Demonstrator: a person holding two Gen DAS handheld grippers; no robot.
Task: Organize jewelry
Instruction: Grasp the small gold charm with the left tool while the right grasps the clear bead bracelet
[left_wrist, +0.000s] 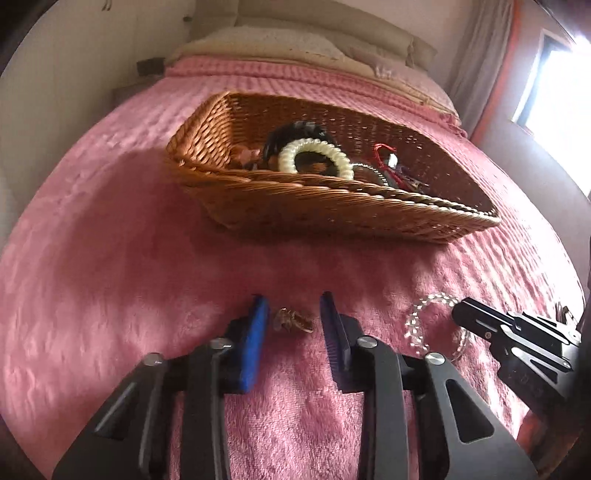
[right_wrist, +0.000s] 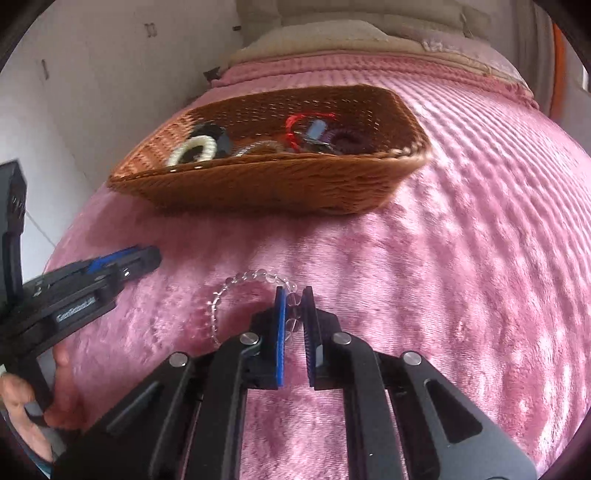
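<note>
A brown wicker basket (left_wrist: 325, 210) (right_wrist: 266, 184) sits on a pink blanket and holds several pieces: a cream bead bracelet (left_wrist: 314, 155) (right_wrist: 194, 149), a black hair tie (left_wrist: 295, 131), a red cord piece (right_wrist: 295, 127). My left gripper (left_wrist: 293, 310) is open, its blue pads either side of a small bronze trinket (left_wrist: 293, 321) lying on the blanket. My right gripper (right_wrist: 293, 299) is shut on a clear bead bracelet (right_wrist: 236, 291), which rests on the blanket; it also shows in the left wrist view (left_wrist: 421, 325).
The pink blanket (right_wrist: 461, 258) covers the bed. Cream pillows (left_wrist: 280, 40) lie at the far end. A white wall (right_wrist: 92, 92) is on the left, a bright window (left_wrist: 561, 92) on the right. A hand (right_wrist: 22, 402) holds the left gripper.
</note>
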